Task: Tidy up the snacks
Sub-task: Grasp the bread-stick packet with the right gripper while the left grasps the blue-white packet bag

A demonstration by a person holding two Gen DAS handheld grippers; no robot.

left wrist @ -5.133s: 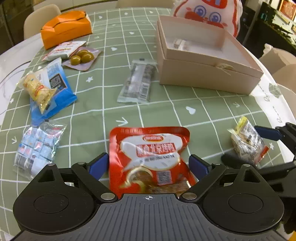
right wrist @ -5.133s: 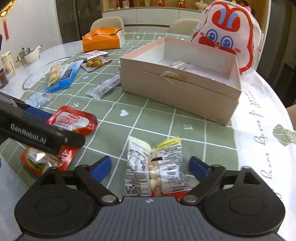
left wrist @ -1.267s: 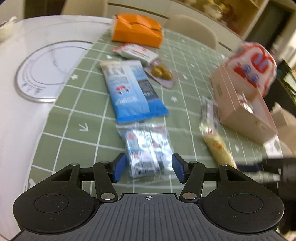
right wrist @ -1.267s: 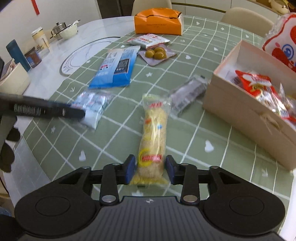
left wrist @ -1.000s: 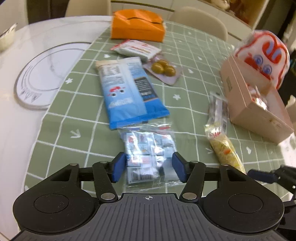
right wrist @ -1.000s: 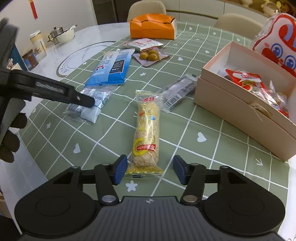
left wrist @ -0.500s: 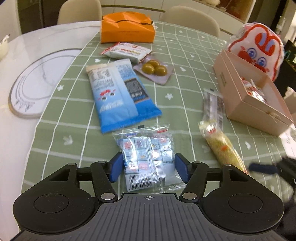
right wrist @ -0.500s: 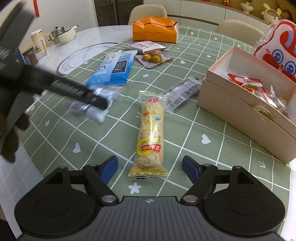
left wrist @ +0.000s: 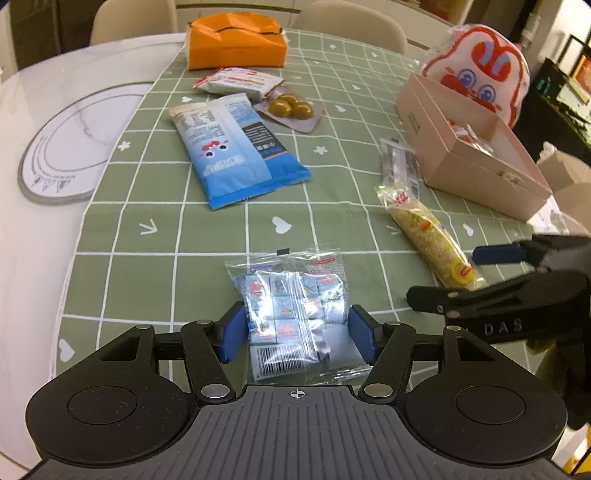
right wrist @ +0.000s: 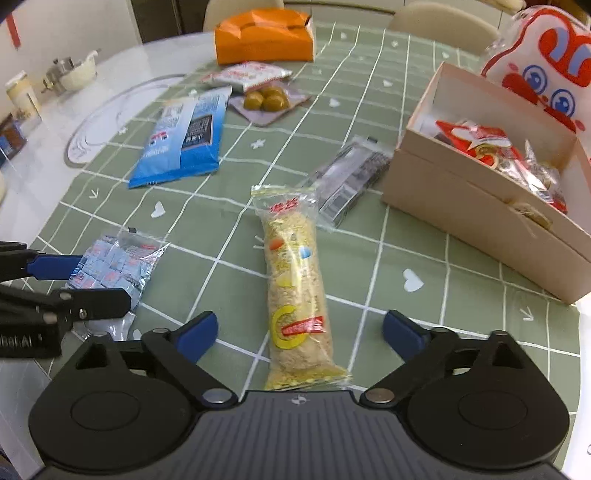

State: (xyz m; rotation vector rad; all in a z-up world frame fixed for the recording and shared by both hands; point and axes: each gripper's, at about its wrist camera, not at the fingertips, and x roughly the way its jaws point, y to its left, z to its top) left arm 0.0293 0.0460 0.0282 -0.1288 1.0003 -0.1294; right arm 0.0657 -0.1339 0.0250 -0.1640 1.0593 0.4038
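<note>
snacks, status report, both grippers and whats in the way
Left gripper open, straddling clear candy bag. Right gripper open, jaws just widened around yellow snack tube. Pink box already holds packets. Path clear.

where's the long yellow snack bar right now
The long yellow snack bar lies flat on the green tablecloth, between the right gripper's open fingers, untouched, with the grey wrapper just beyond it.

Round marble turntable (left wrist: pixel 62 147); beige chairs (left wrist: pixel 354 22)
</note>
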